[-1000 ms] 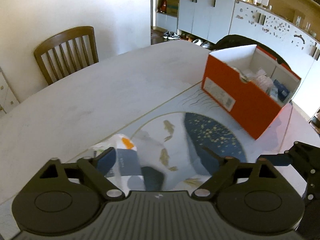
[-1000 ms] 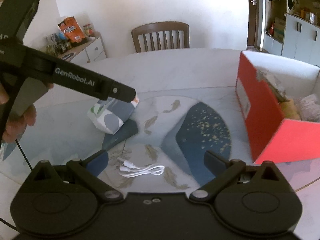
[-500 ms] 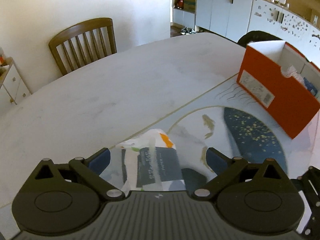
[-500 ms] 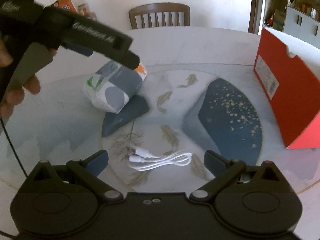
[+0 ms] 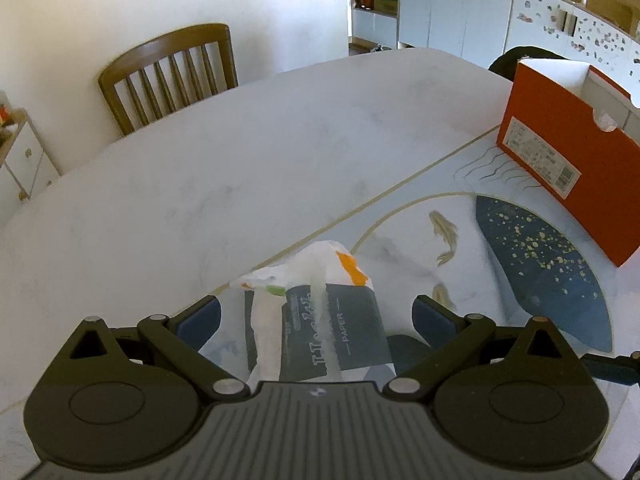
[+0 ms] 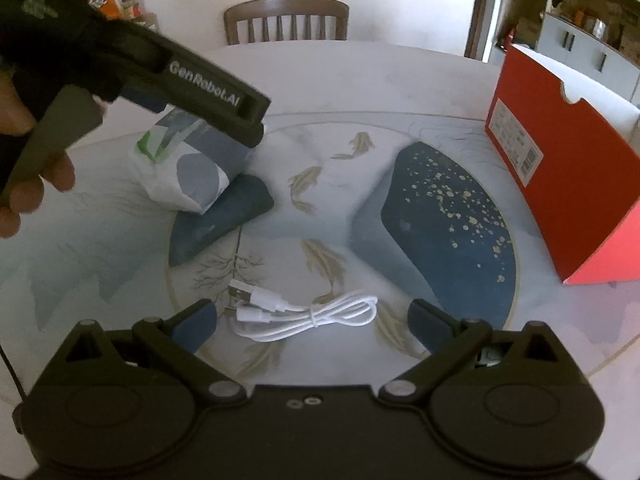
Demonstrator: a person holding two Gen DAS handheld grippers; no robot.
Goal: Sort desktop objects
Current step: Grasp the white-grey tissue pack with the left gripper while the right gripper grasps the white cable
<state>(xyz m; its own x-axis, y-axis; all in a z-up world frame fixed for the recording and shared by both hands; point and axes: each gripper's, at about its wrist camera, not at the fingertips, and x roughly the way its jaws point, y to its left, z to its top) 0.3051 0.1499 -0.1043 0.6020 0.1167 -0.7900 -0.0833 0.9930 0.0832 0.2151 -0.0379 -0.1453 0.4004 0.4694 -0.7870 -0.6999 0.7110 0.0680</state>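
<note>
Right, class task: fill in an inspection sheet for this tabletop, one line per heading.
Surface: pale table with a fish-print mat at the near side.
Job's things: tissue pack and white cable on the mat; orange box open, standing on the mat's far right.
Clutter: nothing seen.
Grippers: left gripper open, fingers either side of the tissue pack; right gripper open over the cable.
Cables: the white cable, coiled and tied.
Surroundings: wooden chair behind the table, cupboards beyond.
</note>
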